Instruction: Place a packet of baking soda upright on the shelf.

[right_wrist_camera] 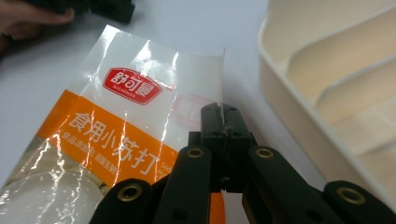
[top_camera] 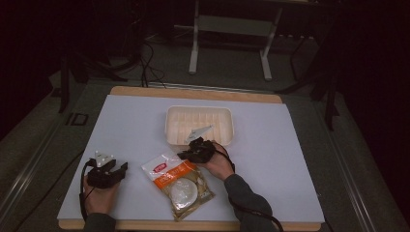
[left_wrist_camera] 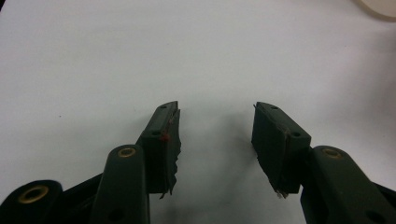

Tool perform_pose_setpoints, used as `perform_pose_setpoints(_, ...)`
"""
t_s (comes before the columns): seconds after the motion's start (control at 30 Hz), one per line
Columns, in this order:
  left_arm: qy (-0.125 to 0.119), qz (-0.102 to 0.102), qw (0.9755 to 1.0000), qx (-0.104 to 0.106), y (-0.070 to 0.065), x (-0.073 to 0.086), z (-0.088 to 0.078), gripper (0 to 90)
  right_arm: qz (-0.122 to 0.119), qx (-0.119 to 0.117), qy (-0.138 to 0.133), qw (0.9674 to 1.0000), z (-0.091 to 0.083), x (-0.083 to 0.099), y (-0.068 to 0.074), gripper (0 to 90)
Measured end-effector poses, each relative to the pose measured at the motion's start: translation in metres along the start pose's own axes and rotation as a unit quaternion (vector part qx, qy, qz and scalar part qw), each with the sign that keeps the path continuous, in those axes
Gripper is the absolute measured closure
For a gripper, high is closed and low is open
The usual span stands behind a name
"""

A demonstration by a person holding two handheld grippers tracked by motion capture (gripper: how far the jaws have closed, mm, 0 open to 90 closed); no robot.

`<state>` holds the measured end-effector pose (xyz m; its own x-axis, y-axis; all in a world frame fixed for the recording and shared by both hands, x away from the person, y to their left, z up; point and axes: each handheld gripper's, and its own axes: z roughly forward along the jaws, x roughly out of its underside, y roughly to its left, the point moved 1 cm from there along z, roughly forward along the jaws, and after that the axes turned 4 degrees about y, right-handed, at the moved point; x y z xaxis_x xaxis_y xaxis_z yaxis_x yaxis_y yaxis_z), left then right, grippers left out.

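On the white surface (top_camera: pixel 270 159), baking soda packet (right_wrist_camera: pixel 116 135) clamped at its edge by right gripper (right_wrist_camera: pixel 223 122) fingers, beside cream tray (right_wrist_camera: pixel 336 93), left gripper (left_wrist_camera: pixel 215 140) fingers held apart, nothing between.

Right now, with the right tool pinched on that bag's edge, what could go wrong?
1. The right tool grips only the thin clear edge of the bag; the film could slip out or tear when lifted.
2. The tray wall sits close beside it; a swinging bag could knock it.
3. The left tool is open, off the bag, giving no support.
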<state>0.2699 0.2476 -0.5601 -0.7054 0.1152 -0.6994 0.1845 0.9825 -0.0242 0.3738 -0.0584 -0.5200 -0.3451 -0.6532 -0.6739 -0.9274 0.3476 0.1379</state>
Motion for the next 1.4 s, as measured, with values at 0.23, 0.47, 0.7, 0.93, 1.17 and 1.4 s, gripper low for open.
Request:
perform_pose_setpoints(0.23,0.000,-0.001,1.0000,0.000,0.000,0.000,0.000,51.1,0.020,0.021,-0.055,0.9981,-0.033,-0.004,-0.003,90.0)
perform_pose_setpoints(0.47,0.000,-0.001,1.0000,-0.001,0.000,0.000,0.000,51.1,0.040,0.038,-0.120,0.9912,-0.070,-0.005,-0.009,90.0)
perform_pose_setpoints(0.7,0.001,0.001,1.0000,-0.002,0.000,0.000,0.000,51.1,0.051,0.063,-0.164,0.9831,-0.100,-0.003,-0.011,90.0)
perform_pose_setpoints(0.93,0.000,0.000,1.0000,-0.002,0.000,0.000,0.000,51.1,0.048,0.088,-0.202,0.9743,-0.129,-0.001,-0.010,90.0)
perform_pose_setpoints(1.17,0.001,0.000,1.0000,-0.003,0.000,0.000,0.000,51.0,0.035,0.092,-0.221,0.9703,-0.149,0.003,0.000,90.0)
perform_pose_setpoints(1.4,0.000,0.001,1.0000,-0.003,-0.001,0.000,0.000,50.8,0.020,0.047,-0.210,0.9764,-0.153,0.027,0.008,90.0)
